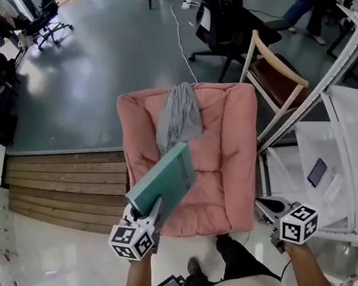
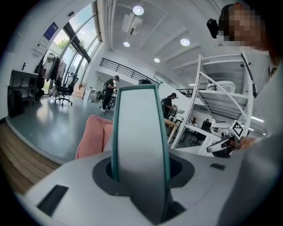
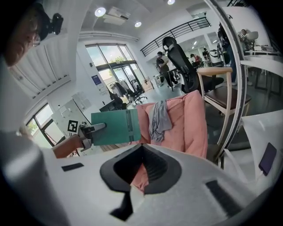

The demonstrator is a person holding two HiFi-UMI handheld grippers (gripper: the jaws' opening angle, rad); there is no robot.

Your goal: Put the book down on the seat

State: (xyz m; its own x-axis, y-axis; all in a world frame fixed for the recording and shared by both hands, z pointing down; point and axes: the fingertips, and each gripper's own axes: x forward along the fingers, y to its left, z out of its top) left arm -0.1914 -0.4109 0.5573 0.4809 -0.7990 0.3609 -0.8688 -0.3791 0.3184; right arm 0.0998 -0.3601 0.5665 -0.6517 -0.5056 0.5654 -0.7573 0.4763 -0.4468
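My left gripper is shut on the near end of a teal book. The book slants up and away over the front left part of the pink cushioned seat, above the cushion. In the left gripper view the book stands edge-on between the jaws, with the seat behind it. A grey cloth lies draped over the seat's back part. My right gripper is shut and holds nothing, just off the seat's front right corner. Its own view shows the book, the cloth and the seat ahead.
A wooden chair and a black office chair stand behind the seat on the right. A white metal frame and a white table with a phone are close on the right. Wooden flooring lies to the left.
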